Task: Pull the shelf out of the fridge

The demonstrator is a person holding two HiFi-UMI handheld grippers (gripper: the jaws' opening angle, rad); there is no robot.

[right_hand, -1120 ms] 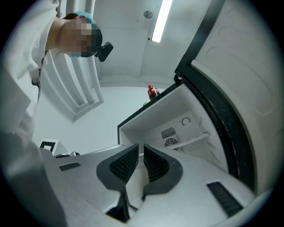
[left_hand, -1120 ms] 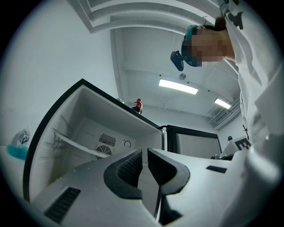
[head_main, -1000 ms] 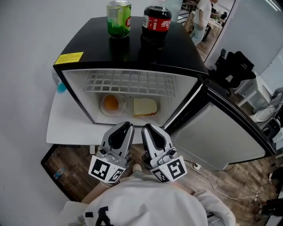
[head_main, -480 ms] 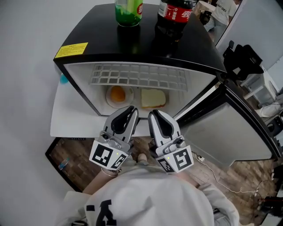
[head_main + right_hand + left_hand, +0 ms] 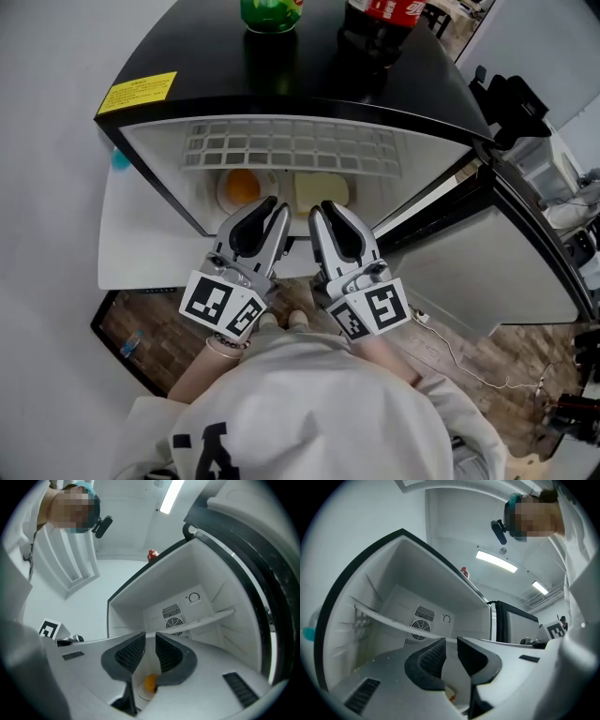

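Left gripper (image 5: 451, 641): jaws a narrow slit apart, have just been opening a crack, nothing between them. Pads (image 5: 435, 656) are dark rubber, ribbed, set in smooth grey plastic fingers.

Right gripper (image 5: 150, 637): jaws all but closed, thin slit, empty. Same ribbed dark pads (image 5: 131, 653). Low in the slit an orange round food item (image 5: 149, 684) shows, well behind the jaws, on a white plate (image 5: 225, 192) on the fridge floor.

Both grippers sit side by side at the fridge mouth, tips just over the front lip, pointing in. Neither touches the shelf.

Shelf (image 5: 291, 150): white wire grid, flat, rectangular cells, seated in the upper part of the fridge interior, above the plate. From the gripper views it reads as a thin pale bar across the cavity.

A pale yellow slab (image 5: 322, 190), bread-like, lies just right of the plate, under the shelf.

Fridge (image 5: 309, 84): small, glossy black top and frame, matte white inner walls. Back wall has a round fan grille (image 5: 423, 620) and a dial (image 5: 194, 597). Door (image 5: 487, 272) is swung wide open to the right, white inner face. Yellow label (image 5: 136, 91) on the top's left corner.

On top stand a green can (image 5: 270, 9) and a cola bottle (image 5: 380, 14), both cut off by the frame edge.

Fridge stands on a white desk (image 5: 141, 244). Wood-pattern floor (image 5: 469, 366) below.
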